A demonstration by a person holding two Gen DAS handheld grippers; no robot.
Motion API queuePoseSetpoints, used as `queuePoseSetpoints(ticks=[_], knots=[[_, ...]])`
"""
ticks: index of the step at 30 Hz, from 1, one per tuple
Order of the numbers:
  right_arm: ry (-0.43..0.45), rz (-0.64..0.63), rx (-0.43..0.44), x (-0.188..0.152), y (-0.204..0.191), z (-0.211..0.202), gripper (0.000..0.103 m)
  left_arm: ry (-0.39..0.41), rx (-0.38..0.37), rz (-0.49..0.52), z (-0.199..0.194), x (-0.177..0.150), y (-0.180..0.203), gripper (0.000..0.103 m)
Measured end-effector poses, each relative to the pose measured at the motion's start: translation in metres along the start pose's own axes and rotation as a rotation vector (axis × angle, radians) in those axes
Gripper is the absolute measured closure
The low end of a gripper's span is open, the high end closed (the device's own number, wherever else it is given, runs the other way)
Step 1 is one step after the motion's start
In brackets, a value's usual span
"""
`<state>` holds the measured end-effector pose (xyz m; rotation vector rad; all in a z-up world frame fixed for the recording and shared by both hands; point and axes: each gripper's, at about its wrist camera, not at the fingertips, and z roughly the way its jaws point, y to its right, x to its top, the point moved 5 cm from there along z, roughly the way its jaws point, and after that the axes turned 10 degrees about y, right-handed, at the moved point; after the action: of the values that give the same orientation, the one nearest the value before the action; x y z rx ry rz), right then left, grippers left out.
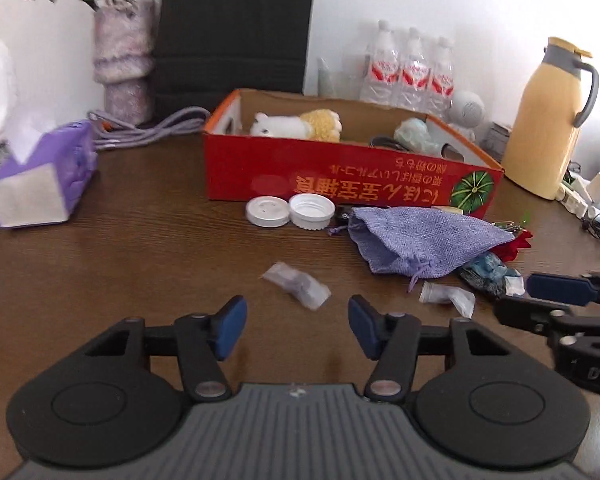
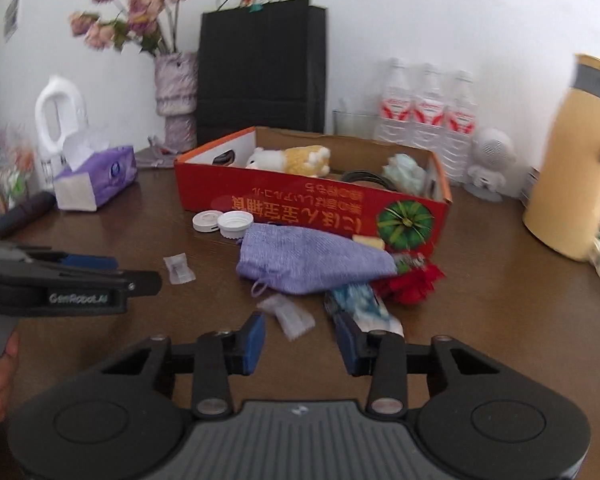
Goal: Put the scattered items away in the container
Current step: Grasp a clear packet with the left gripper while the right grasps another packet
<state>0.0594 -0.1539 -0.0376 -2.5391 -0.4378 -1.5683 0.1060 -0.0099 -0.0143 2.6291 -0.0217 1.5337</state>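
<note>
On the far left of the brown wooden table [image 1: 140,216] lies a purple tissue box [image 1: 46,184], with a vase of faded pink flowers [image 2: 176,96] and a black paper bag [image 2: 260,68] against the white wall behind it. Right of these stands the container, an open red cardboard box [image 1: 340,176] with upside-down Japanese print, already holding a white and yellow plush toy [image 1: 296,124] and a pale green soft item [image 1: 414,134]. Touching its front wall are two white plastic lids [image 1: 290,210], side by side. Nearer the camera, the left gripper [image 1: 298,328] hovers low with its blue pads partly apart and nothing between them; a small clear sachet [image 1: 296,286] lies just ahead of the gap. To the right spreads a lilac drawstring pouch [image 1: 412,240], overlapping a red artificial flower [image 2: 414,284] and a blue-patterned packet [image 2: 360,300]. The right gripper [image 2: 300,340] is also partly open and empty (its pads are blurred), with a second clear sachet [image 2: 288,314] just in front of its fingertips, untouched. Behind the box stand three water bottles [image 1: 414,68], and at the far right a yellow thermos jug [image 1: 548,120].
</note>
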Motion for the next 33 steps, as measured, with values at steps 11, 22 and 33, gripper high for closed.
queuePoseSetpoints(ticks=[11, 22, 33], knots=[[-0.096, -0.032, 0.104, -0.006, -0.002, 0.052, 0.066, 0.014, 0.0, 0.03, 0.037, 0.004, -0.001, 0.046], [-0.099, 0.017, 0.088, -0.008, -0.003, 0.047, 0.083, 0.024, -0.079, 0.073, 0.032, 0.003, 0.012, 0.087], [0.026, 0.139, -0.01, 0.0, 0.0, -0.019, 0.084, 0.158, -0.111, 0.052, -0.053, 0.008, 0.02, 0.09]])
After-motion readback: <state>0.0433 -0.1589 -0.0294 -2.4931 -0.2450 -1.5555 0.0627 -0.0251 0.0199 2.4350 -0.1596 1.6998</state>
